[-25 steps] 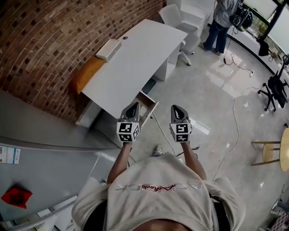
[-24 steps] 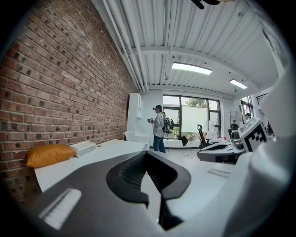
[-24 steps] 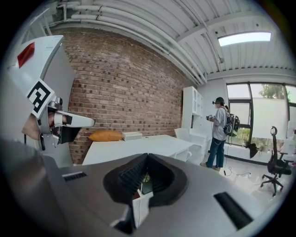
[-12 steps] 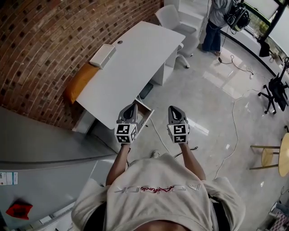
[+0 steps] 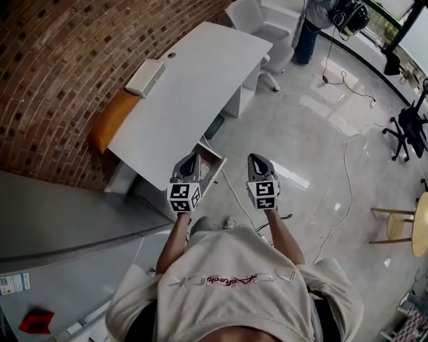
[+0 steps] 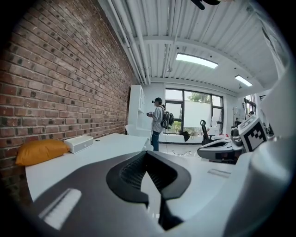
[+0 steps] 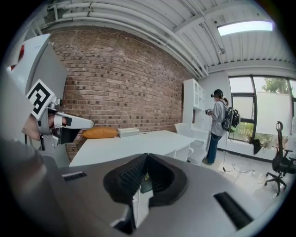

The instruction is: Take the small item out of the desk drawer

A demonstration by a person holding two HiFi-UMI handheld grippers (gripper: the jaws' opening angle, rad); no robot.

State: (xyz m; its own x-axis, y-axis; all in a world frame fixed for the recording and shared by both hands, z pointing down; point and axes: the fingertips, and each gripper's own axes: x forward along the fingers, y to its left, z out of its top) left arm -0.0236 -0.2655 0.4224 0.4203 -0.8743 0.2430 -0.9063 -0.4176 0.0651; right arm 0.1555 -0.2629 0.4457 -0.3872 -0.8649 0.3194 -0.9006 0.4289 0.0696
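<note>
A white desk (image 5: 194, 87) stands against the brick wall. Its drawer (image 5: 212, 159) is pulled open at the near corner, and I cannot make out what lies inside. My left gripper (image 5: 190, 161) hovers in the air just over the drawer's near end, jaws shut and empty. My right gripper (image 5: 258, 161) hangs beside it over the floor, also shut. In the left gripper view the jaws (image 6: 147, 154) meet at the tips. In the right gripper view the jaws (image 7: 146, 156) meet too; a dark patch shows in the hollow behind them, too small to identify.
An orange cushion (image 5: 110, 119) and a white box (image 5: 145, 77) sit at the desk's wall side. A white chair (image 5: 257, 19) and a person (image 5: 319, 17) are beyond the desk. Cables (image 5: 348, 174) trail over the floor; a black chair (image 5: 409, 130) and a stool (image 5: 400, 227) stand at right.
The desk and drawer have slid slightly up and left in the head view as the person shifts. Both grippers stay side by side, shut, in front of the chest.
</note>
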